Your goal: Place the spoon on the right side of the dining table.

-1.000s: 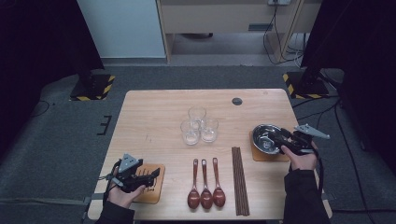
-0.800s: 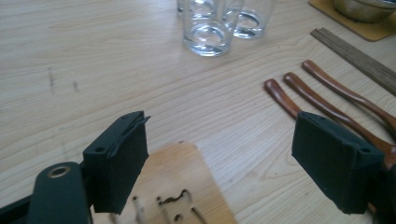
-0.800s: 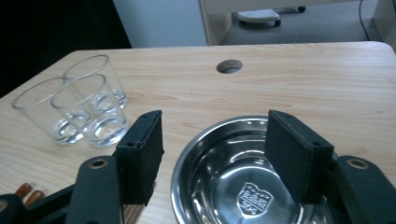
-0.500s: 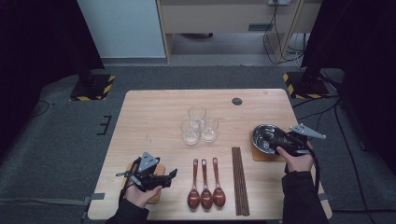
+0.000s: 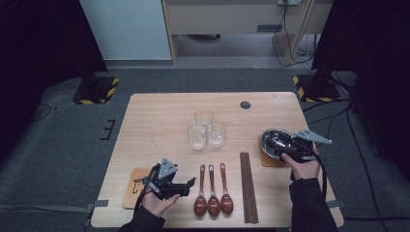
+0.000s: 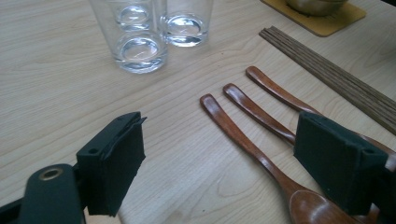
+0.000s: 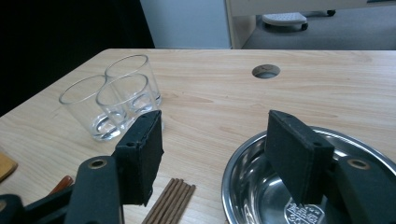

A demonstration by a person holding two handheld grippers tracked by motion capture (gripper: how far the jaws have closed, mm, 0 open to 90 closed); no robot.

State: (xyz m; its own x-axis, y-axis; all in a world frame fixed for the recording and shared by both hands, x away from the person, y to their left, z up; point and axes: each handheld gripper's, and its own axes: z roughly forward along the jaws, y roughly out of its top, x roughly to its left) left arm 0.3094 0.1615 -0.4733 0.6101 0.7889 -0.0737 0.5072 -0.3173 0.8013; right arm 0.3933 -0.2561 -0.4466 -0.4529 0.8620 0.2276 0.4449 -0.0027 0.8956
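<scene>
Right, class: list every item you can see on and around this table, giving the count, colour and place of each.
Table: one, light wood, centre of the room.
Glasses: three, clear, clustered mid-table.
Spoons: three, reddish-brown wood, side by side at the near edge.
Chopsticks: one bundle, dark brown, right of the spoons.
Bowl: one, shiny metal, on the right coaster.
Coasters: two, yellowish; one under the bowl, one bare at near left.
Cable hole: one, dark, far right of the tabletop.
Left hand-held gripper: one, black, jaws open and just widening, nothing between them, beside the spoons.
Right hand-held gripper: one, black, jaws open across the bowl's near rim.
</scene>
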